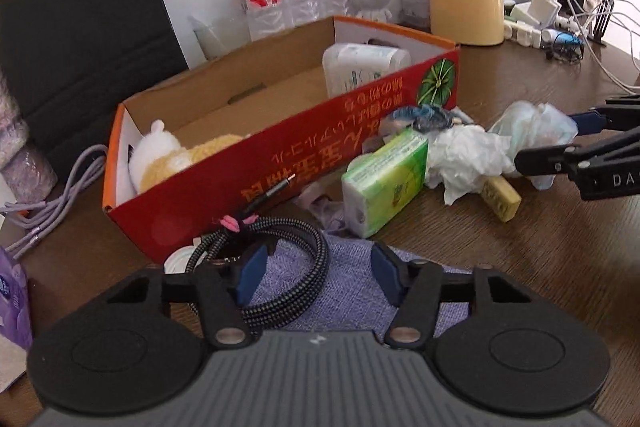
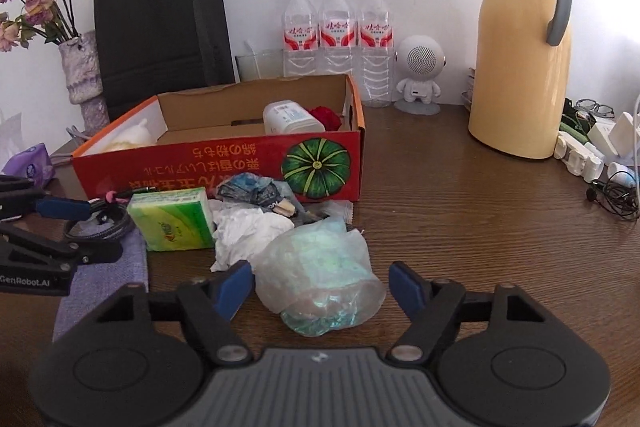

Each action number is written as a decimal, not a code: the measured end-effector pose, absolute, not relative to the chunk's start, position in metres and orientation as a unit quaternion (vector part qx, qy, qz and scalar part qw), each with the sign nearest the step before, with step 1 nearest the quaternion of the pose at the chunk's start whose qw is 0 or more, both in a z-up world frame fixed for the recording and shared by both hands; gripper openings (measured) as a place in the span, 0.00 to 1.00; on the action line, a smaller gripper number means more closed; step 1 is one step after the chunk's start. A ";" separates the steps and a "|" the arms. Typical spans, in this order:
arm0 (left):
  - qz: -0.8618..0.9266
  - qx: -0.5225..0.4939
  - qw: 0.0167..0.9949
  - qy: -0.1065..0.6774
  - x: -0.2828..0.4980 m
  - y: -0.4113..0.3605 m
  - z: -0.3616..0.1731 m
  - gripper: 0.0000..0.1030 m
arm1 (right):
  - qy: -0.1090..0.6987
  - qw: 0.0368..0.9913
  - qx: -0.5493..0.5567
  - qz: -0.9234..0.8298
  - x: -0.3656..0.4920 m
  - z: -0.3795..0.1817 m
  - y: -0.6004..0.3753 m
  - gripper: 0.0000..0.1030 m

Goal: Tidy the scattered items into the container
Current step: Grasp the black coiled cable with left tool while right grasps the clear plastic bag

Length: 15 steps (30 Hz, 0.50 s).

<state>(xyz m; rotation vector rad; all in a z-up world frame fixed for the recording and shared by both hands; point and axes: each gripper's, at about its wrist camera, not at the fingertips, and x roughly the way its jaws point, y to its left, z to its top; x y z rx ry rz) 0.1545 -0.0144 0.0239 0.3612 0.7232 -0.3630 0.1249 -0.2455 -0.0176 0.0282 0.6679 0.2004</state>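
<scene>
One brown wooden counter (image 2: 460,227) carries everything. One black paper bag (image 2: 160,27) stands at the wall, and one yellow thermos jug (image 2: 520,67) stands at the right. One red cardboard box (image 2: 224,167), open at the top, sits mid-counter; inside it are one plush toy (image 1: 168,159), one white wipes pack (image 2: 290,117) and one red item (image 2: 326,117). Three water bottles (image 2: 338,31) stand in a row behind the box, with one white robot-shaped speaker (image 2: 420,67) beside them.

Loose items lie in front of the box: one lilac cloth (image 1: 340,287), one green tissue pack (image 2: 174,219), one crumpled clear bag (image 2: 320,279), one crumpled white tissue (image 2: 248,227), one coiled braided cable (image 1: 280,267) and one yellow eraser block (image 1: 500,201).

Left gripper (image 1: 318,277): jaws part-spread over the cloth, the left pad at the cable coil; no grip seen. Right gripper (image 2: 322,287): jaws straddle the clear bag, left pad at its edge, right pad apart from it; not clamped.
</scene>
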 end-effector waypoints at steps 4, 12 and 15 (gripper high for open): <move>-0.187 0.158 0.905 0.347 0.151 -0.005 0.025 0.10 | 0.324 0.940 0.016 0.104 0.129 -0.021 -0.243 0.47; -0.141 0.160 0.938 0.272 0.116 0.005 0.078 0.09 | 0.278 0.953 0.025 0.117 0.102 0.016 -0.244 0.43; -0.096 0.149 0.959 0.220 0.089 0.012 0.106 0.09 | 0.251 0.958 0.029 0.135 0.079 0.035 -0.241 0.43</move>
